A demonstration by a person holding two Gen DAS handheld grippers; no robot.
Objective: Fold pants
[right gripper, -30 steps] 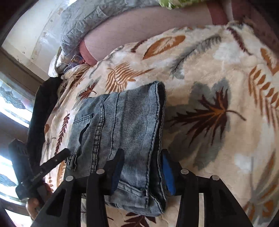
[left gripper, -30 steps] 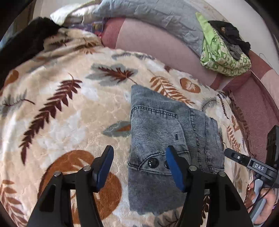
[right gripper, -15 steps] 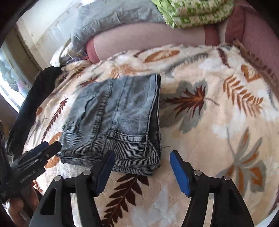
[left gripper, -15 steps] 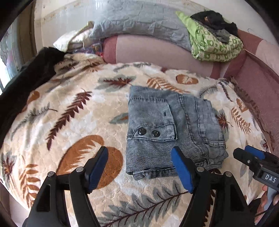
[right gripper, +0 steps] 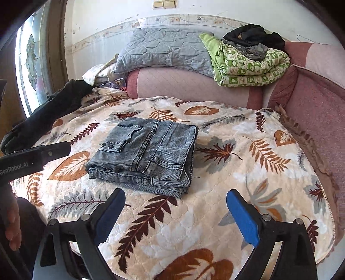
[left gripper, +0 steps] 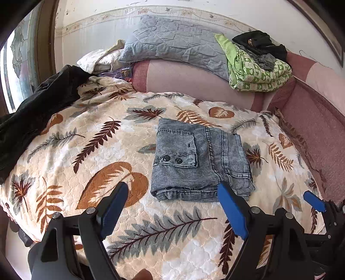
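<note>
Left wrist: we see pants (left gripper: 200, 159) folded compact on blanket (left gripper: 86, 150) | left gripper (left gripper: 174, 206), right gripper (right gripper: 175, 212) just opened wide, empty | we judge folding done.

Home bedroom: bed with leaf-print fleece blanket (left gripper: 90, 150), grey quilted pillow (left gripper: 172, 43) and folded green quilt (right gripper: 248, 64) on a pink bolster (left gripper: 189, 81), wall with floral border strip (right gripper: 183, 20), patterned glass window (right gripper: 32, 62) on the left.
</note>
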